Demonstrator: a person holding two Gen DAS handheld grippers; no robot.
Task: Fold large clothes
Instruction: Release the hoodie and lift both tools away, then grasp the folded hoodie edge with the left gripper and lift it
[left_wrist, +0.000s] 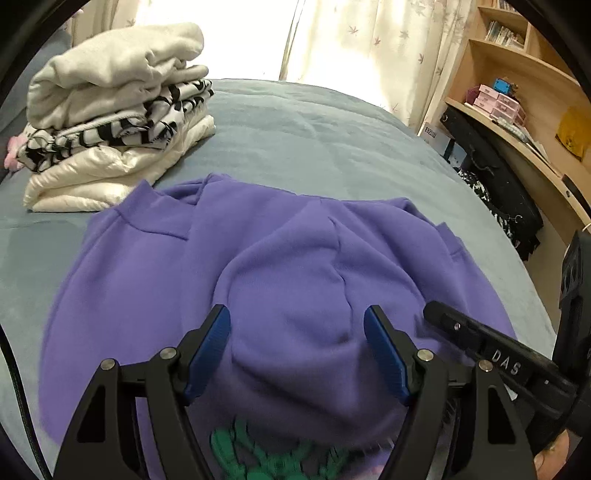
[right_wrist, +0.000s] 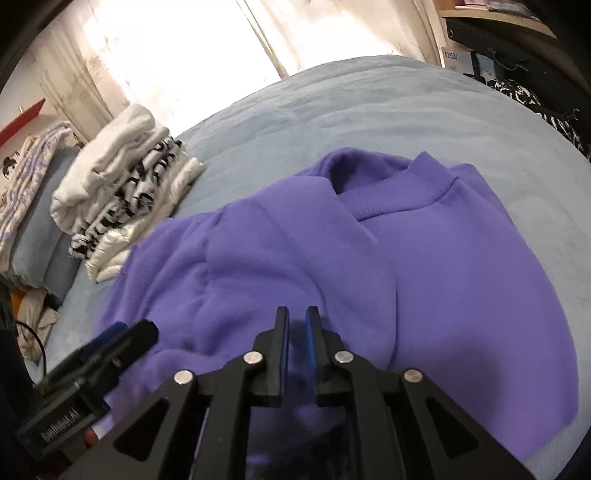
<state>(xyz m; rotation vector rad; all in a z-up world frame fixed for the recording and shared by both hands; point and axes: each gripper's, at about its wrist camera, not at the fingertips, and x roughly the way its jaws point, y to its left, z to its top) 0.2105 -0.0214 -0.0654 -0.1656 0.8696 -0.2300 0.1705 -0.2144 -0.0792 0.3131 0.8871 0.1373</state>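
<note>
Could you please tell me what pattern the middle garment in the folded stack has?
A black-and-white print; the middle garment shows best in the left wrist view.

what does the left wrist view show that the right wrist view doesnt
Only the left wrist view: the green print on the purple sweatshirt, pink boxes on a wooden shelf, and the left gripper open over the fabric. Only the right wrist view: pillows at the bed's left edge, the ribbed collar face-on, and the right gripper nearly shut on a fold. Both: the sweatshirt, the folded pile, the blue-grey bed cover, curtains.
</note>
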